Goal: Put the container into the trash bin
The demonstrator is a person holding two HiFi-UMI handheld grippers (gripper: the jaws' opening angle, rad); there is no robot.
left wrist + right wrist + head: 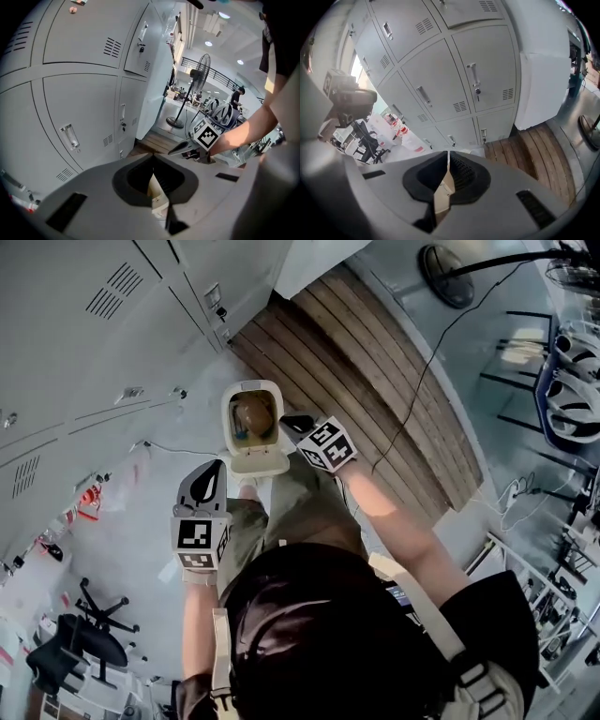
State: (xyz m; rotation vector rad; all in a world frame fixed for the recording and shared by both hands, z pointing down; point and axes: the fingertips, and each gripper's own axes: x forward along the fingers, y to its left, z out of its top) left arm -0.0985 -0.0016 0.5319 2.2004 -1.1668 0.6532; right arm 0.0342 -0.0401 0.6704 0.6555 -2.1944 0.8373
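Bin (228,423) open on floor. Brown lump inside is probably container (253,415), though view is small. Left gripper (214,474) and right gripper (296,425) over bin, jaws together, both empty. Drop looks done. Next: pull grippers clear.

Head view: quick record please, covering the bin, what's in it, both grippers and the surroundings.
bin: cream, top open, on the floor in front of the person
contents: brown object; can't tell what it is
left gripper: jaws together, nothing held, below-left of the bin
right gripper: jaws together, nothing held, by the bin's right rim
lockers: grey, doors shut, left of the bin
planks: wooden, beyond the bin
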